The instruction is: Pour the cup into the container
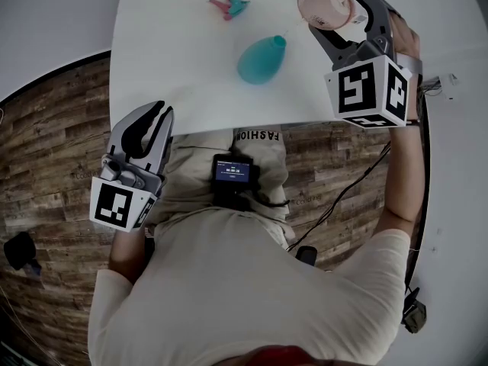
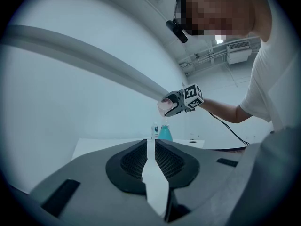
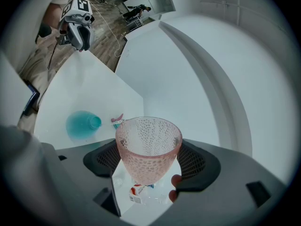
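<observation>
My right gripper (image 1: pixel 329 8) is shut on a pink dimpled cup (image 1: pixel 324 3), held in the air over the far right of the white table (image 1: pixel 175 67). In the right gripper view the cup (image 3: pixel 148 147) sits between the two pads (image 3: pixel 192 161), and I cannot make out anything inside it. A teal narrow-necked container (image 1: pixel 261 59) stands on the table, left of and nearer than the cup. From the left gripper view the cup (image 2: pixel 165 106) hangs just above the container (image 2: pixel 164 133). My left gripper (image 1: pixel 152 117) is low at the left, off the table's near edge, shut with nothing in it.
A small pink and teal object (image 1: pixel 229 6) lies at the far side of the table. A small bottle with a red and white label (image 3: pixel 137 192) stands under the cup. Cables (image 1: pixel 343 193) run over the wooden floor (image 1: pixel 46 151) at the right.
</observation>
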A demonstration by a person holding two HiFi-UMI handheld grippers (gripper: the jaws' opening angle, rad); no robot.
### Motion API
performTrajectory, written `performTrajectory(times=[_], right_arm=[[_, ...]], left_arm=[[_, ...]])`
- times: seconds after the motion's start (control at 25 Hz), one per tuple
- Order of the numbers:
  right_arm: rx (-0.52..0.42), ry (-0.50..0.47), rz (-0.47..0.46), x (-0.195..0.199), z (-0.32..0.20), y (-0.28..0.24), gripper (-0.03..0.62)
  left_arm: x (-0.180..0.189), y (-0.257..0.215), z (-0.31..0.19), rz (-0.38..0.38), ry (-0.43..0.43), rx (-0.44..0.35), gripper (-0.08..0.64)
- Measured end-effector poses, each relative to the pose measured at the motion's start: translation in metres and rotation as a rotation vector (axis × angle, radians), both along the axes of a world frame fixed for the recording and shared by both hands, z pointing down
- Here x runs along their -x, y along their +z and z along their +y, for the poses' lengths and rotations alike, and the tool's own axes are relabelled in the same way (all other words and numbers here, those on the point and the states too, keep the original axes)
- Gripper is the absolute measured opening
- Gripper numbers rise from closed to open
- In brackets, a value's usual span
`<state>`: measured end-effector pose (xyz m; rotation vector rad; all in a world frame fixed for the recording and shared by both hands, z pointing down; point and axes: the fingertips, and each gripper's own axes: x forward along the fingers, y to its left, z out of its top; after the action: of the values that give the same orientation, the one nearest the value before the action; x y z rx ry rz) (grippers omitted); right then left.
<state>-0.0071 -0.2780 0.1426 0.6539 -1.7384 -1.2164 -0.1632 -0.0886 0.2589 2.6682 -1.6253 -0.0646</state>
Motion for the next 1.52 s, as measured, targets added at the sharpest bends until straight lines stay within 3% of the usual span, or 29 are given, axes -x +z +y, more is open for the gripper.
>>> performTrajectory(times=[1.52], right_arm=[[-0.055,-0.001,0.04,0.002,0.0028,-0.0024,0.373]], left_arm=[[0.0023,0.0008,0.0014,0.001,-0.004,0.005,0.057]])
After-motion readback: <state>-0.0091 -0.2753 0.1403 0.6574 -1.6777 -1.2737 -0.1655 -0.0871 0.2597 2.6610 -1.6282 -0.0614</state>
